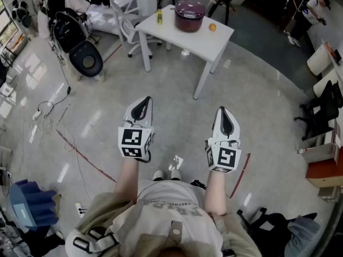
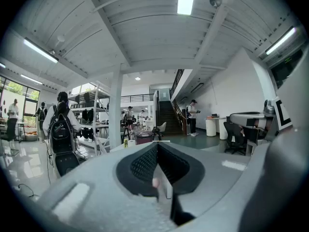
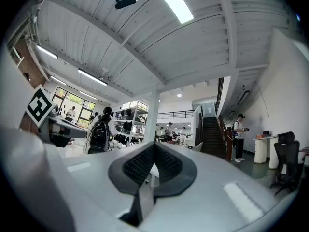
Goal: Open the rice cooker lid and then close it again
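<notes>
L & R tongs are held shut, nothing gripped: left gripper point(image 1: 142, 105), right gripper point(image 1: 223, 113). Rice cooker point(image 1: 189, 16), closed, is seen on table point(image 1: 217, 39), well ahead, approx. midway between both.

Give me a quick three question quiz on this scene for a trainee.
1. True or false: the lid of the rice cooker is shut.
2. In the head view, what sits right of the cooker on the white table? A) a small orange round thing B) a mug C) a knife
3. Does the left gripper or the right gripper hold anything?
Key: 1 true. 2 A. 3 No, both are shut and empty.
</notes>
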A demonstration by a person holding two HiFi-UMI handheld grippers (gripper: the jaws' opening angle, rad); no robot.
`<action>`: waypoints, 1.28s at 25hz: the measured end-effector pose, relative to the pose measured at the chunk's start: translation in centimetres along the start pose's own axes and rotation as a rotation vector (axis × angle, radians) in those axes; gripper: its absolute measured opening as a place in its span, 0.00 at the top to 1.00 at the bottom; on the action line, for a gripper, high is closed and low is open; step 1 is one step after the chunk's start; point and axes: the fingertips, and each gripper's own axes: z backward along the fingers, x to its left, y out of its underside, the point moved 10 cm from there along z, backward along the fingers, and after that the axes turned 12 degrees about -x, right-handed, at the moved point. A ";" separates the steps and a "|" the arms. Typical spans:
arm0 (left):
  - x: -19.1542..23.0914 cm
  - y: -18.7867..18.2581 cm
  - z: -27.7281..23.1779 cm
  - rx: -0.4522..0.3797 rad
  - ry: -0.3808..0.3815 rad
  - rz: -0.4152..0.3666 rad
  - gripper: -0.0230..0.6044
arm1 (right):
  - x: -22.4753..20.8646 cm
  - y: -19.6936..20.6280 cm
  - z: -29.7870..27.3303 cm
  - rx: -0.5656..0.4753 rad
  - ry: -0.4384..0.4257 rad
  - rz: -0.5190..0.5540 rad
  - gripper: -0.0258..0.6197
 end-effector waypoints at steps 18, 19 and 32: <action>-2.9 0.5 -2.3 0.028 0.035 0.000 0.95 | -2.1 1.0 -0.3 0.023 -0.020 -0.008 0.96; -3.1 0.5 -2.6 0.025 0.034 0.001 0.95 | -2.4 1.1 -0.5 0.021 -0.020 -0.016 0.96; -6.6 1.2 -6.6 0.016 0.014 0.055 0.64 | -7.7 3.5 -2.0 -0.035 -0.040 -0.189 0.55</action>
